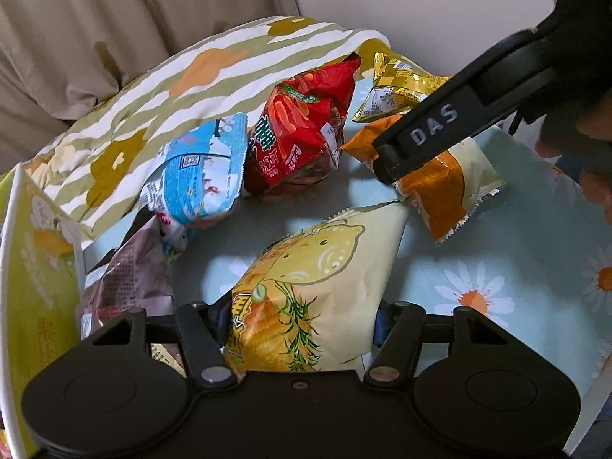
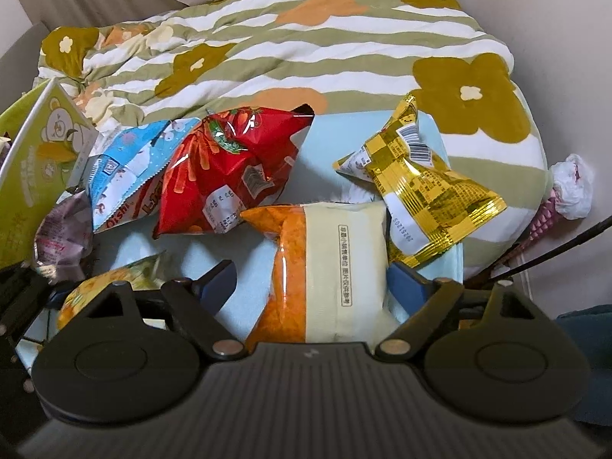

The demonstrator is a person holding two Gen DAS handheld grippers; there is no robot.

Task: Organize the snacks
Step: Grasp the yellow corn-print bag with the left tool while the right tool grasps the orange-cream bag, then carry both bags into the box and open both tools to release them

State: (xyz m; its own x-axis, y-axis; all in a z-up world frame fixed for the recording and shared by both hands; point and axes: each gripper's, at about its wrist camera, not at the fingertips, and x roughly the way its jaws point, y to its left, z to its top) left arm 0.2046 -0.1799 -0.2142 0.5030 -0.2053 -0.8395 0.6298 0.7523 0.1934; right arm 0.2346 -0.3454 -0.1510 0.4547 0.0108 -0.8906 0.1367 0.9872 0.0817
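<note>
A yellow corn snack bag lies on the light-blue daisy sheet, and my left gripper is shut on its near end, a pad pressing each side. An orange-and-cream bag lies between the fingers of my right gripper, which is open; there is a gap on the left side, and the right pad sits close to the bag's edge. In the left wrist view the right gripper's black finger hangs over that orange bag.
A blue bag, a red bag and a gold bag lie beyond, against a striped flowered duvet. A purplish bag and a green-and-white carton are at the left. A wall stands at the right.
</note>
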